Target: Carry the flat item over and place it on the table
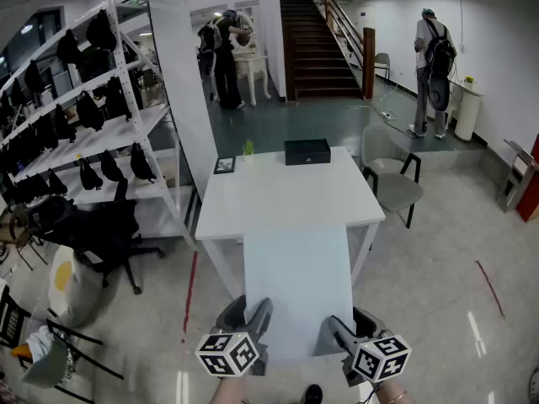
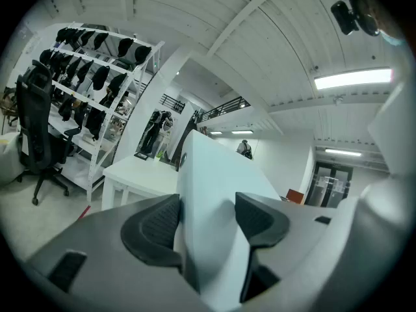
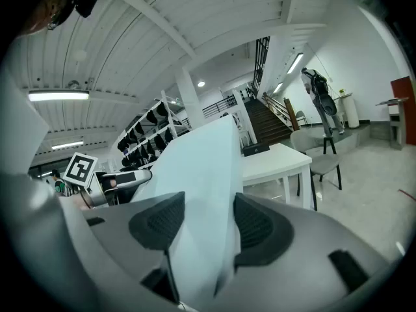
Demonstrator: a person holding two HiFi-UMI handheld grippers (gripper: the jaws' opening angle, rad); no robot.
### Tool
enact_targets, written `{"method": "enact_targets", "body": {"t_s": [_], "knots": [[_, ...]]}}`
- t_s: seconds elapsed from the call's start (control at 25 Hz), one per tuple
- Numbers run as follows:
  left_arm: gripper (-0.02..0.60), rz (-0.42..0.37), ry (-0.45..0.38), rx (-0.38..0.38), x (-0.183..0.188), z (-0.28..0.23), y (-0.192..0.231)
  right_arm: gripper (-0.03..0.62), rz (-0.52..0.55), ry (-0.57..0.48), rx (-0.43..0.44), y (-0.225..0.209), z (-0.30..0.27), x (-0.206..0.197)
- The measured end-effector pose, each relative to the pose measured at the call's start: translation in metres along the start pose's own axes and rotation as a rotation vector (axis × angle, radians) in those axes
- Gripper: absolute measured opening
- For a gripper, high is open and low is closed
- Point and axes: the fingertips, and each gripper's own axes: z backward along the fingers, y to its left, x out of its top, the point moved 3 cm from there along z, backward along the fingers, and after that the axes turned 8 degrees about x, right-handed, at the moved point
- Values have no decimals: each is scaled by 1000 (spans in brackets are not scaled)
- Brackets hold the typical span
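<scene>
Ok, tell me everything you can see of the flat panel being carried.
The flat panel is a plain, pale bluish-white rectangular sheet, thin and rigid-looking. It is held in the air, its length pointing away toward the white table. The left tool and right tool each clamp its near edge, one near each corner. Whether its far end touches the table is unclear.

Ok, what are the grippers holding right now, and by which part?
Both grip the flat white board by its near edge, the left gripper at its left corner, the right gripper at its right corner.
</scene>
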Motion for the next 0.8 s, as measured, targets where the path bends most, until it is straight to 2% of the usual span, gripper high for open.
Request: {"method": "enact_targets", "body": {"t_s": [0.8], "knots": [[267, 7, 2, 53, -5, -47, -19, 249, -2, 7, 35, -55, -16, 17]]}}
